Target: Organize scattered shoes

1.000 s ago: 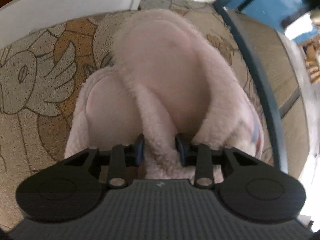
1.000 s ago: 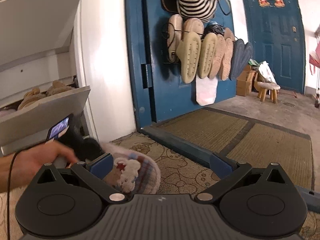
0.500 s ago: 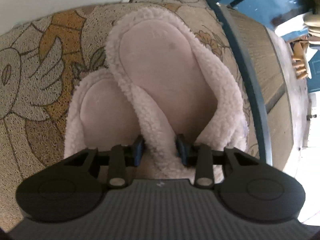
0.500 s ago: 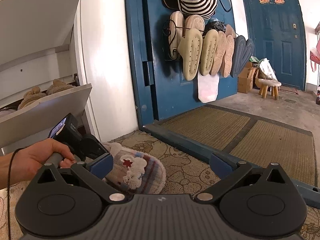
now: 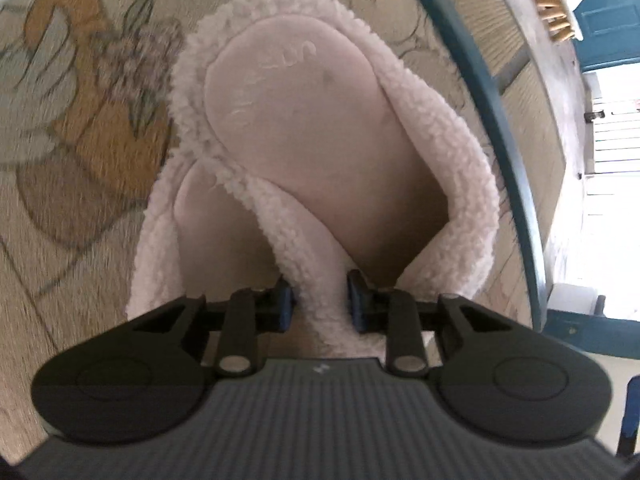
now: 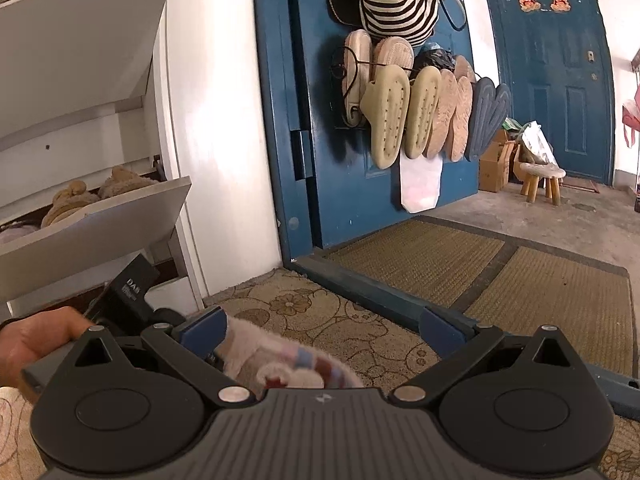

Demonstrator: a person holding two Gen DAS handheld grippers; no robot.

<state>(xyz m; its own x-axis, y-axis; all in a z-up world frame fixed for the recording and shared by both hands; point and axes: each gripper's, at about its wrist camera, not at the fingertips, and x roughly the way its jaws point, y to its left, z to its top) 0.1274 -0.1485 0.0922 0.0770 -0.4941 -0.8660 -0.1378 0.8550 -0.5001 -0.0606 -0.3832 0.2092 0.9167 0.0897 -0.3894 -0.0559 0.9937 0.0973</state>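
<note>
The left gripper (image 5: 320,300) pinches the fleecy edges of two pink slippers (image 5: 316,140) just over the patterned mat (image 5: 80,160), the right gripper (image 6: 320,324) gapes empty, and beyond, the tilt-out shoe cabinet (image 6: 96,216) seems their destination.

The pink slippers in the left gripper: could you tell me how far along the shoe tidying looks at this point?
Done: brown fuzzy slippers already sit in the open white shoe cabinet. In hand: the left gripper is shut on the fleece edges of the two pink slippers, pinched together above the patterned mat. Left: stowing this pair. The right gripper is open and holds nothing.
</note>
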